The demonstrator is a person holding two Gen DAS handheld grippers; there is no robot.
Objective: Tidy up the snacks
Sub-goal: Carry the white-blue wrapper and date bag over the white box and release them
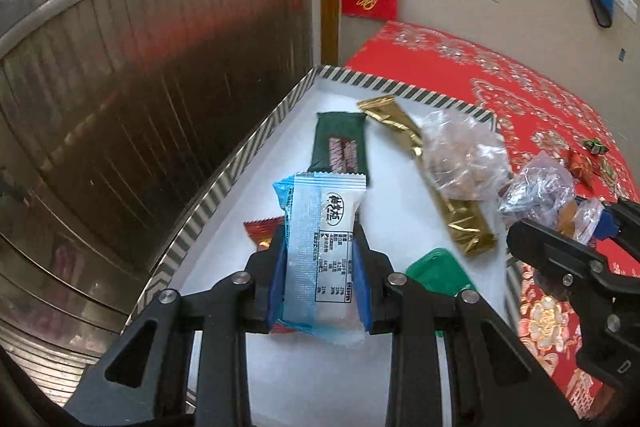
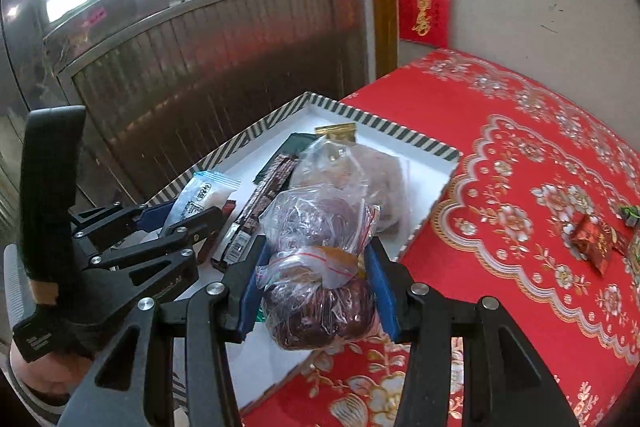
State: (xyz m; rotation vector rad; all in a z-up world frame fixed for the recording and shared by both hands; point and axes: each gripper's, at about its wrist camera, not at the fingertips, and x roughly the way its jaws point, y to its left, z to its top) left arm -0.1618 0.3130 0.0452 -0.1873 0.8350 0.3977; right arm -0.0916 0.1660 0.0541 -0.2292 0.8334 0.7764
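Snack tray, both grippers loaded.
Left gripper [image 1: 320, 267] clamped on blue wafer pack [image 1: 320, 247], above tray [image 1: 224, 183] by striped left edge; right gripper [image 2: 316, 291] clamped on clear bag [image 2: 320, 267] at right edge. Beyond: green bar [image 1: 340, 147], gold stick [image 1: 424, 167], further bag [image 1: 460, 155] toward far corner.
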